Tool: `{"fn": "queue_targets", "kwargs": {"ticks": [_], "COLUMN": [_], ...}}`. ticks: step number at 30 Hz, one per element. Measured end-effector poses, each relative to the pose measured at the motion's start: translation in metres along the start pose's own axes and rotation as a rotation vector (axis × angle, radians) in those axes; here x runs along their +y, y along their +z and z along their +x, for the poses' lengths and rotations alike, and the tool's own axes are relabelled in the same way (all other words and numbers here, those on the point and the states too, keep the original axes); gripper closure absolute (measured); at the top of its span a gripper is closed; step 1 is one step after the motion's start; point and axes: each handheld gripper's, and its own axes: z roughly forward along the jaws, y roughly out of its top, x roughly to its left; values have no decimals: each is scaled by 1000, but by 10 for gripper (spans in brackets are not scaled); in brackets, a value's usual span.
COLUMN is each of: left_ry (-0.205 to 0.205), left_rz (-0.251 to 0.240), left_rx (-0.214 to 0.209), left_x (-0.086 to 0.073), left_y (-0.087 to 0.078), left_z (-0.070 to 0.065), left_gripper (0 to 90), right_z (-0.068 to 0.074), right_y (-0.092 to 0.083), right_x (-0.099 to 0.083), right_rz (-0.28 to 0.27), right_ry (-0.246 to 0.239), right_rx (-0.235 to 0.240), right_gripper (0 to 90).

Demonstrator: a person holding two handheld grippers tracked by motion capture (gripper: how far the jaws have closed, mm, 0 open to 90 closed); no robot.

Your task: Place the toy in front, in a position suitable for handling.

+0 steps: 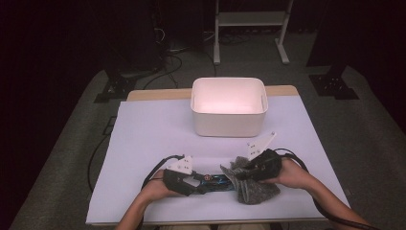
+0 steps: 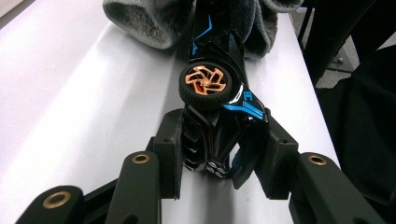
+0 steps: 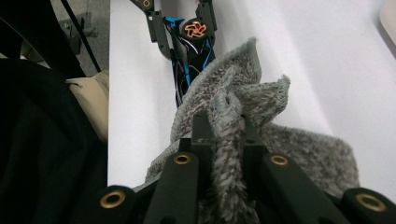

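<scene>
A black toy car [image 2: 219, 107] with blue stripes and a copper-coloured wheel [image 2: 205, 80] lies on its side near the table's front edge. My left gripper [image 2: 223, 149] is shut on the car's rear end; from above the gripper [image 1: 187, 181] and car [image 1: 218, 181] sit left of centre. A grey fuzzy cloth [image 3: 243, 107] covers the car's far end. My right gripper [image 3: 226, 135] is shut on a bunched fold of that cloth [image 1: 256, 189]; in the high view the right gripper [image 1: 249, 172] sits over it. The car [image 3: 189, 51] pokes out beyond the cloth in the right gripper view.
A white open bin [image 1: 229, 106] stands at the back middle of the white-covered table [image 1: 143, 134]. A person's hands hold both grippers at the front edge. Cables trail from each gripper. A metal stand [image 1: 249, 28] and dark floor lie beyond the table.
</scene>
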Motion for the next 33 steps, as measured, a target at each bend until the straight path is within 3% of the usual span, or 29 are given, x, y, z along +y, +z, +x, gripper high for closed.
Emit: {"fn": "queue_targets", "kwargs": {"ticks": [6,10,13,18,22,28,30,33], "left_ry": [-20,-56,-61,-51,-37,-7,-9,-14], "left_rz": [-6,-57,-38,25,20,27,26,18], "left_rx": [-12,-18,-15,-34,-22,-26,-27,-26], "left_x": [1,8,15,20,18,20,20,19], "left_y": [0,-5,-3,10,14,14,14,14], "left_z": [0,3,4,2,2,1,2,2], "left_gripper": [560,479,434,467,567,572,573,573], "right_z": [2,2,3,5,7,7,8,4], "right_y": [-2,-1,-1,-1,3,15,19,13], "right_x": [-6,-9,-12,-13,-5,14,19,16], "right_rz": [-26,-46,-60,-63,-52,-46,-19,-3], "right_ry": [11,26,38,27,1,-29,-49,-35], "right_rx": [3,14,20,17,7,29,31,23], "right_gripper": [807,807,808,807,807,806,806,806]}}
